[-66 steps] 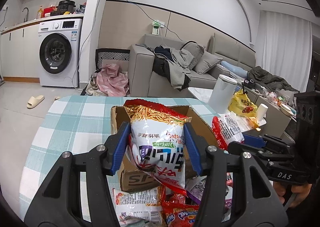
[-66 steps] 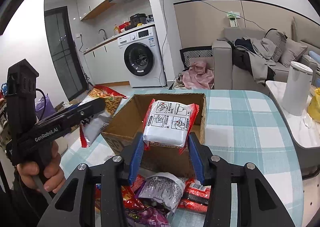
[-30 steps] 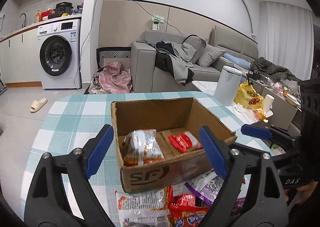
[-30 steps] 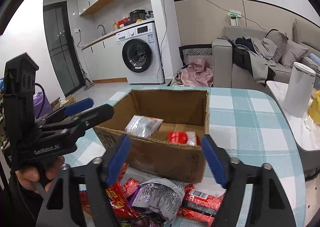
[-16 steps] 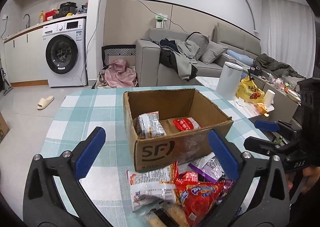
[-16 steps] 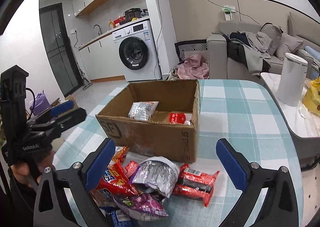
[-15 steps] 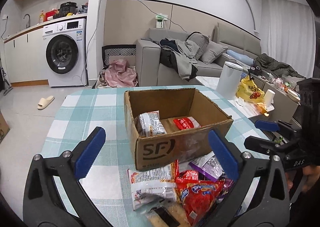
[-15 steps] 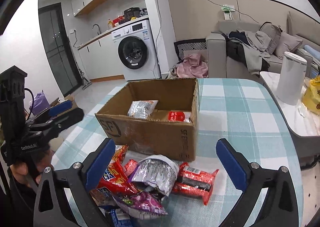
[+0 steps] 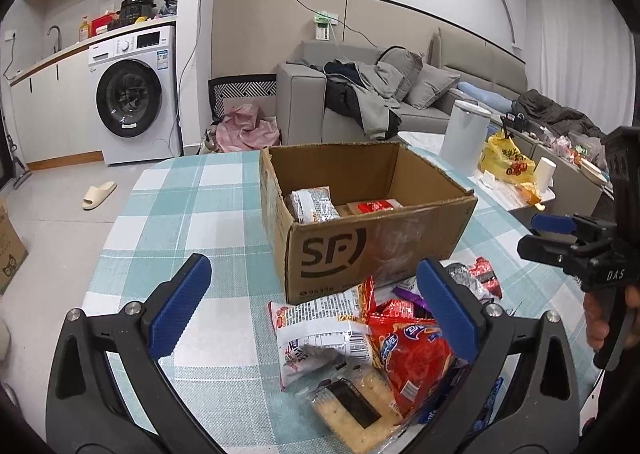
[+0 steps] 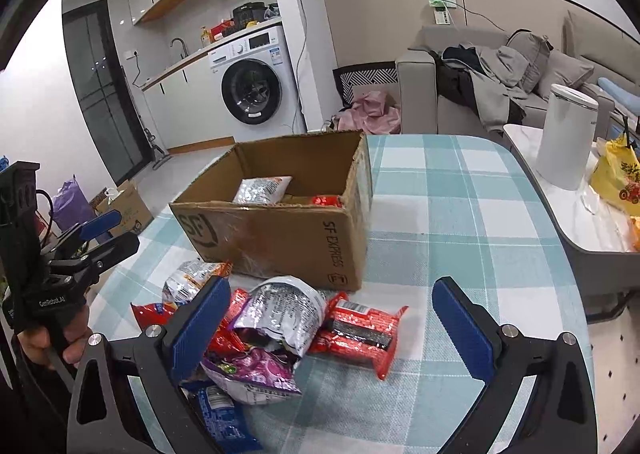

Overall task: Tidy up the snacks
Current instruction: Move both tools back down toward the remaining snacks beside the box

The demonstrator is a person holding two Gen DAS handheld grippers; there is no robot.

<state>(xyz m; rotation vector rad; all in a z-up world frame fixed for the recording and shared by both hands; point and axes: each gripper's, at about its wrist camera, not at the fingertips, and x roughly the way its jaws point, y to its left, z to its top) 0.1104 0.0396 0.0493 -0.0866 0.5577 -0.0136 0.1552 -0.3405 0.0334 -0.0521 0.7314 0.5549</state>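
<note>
An open cardboard box [image 9: 372,246] [image 10: 288,238] stands on the checked table and holds a silver snack bag [image 9: 310,206] [image 10: 262,190] and a red-and-white packet [image 9: 374,207] [image 10: 326,200]. A pile of snacks lies in front of it: a white noodle bag [image 9: 320,330], a red bag [image 9: 416,354], a cracker pack [image 9: 356,410], a silver bag [image 10: 280,314], a red packet [image 10: 360,330], a purple bag [image 10: 252,370]. My left gripper [image 9: 316,306] is open and empty above the pile. My right gripper [image 10: 328,326] is open and empty above the pile.
The table has a teal checked cloth [image 9: 192,214] [image 10: 452,222]. A side table [image 10: 580,214] with a white canister [image 10: 566,138] and a yellow bag [image 10: 618,178] stands to the right. A sofa [image 9: 360,106] and a washing machine [image 9: 132,98] are behind.
Both grippers let go of their snack bags into the box, opened wide and pulled back and down toward the pile in front of the box.
</note>
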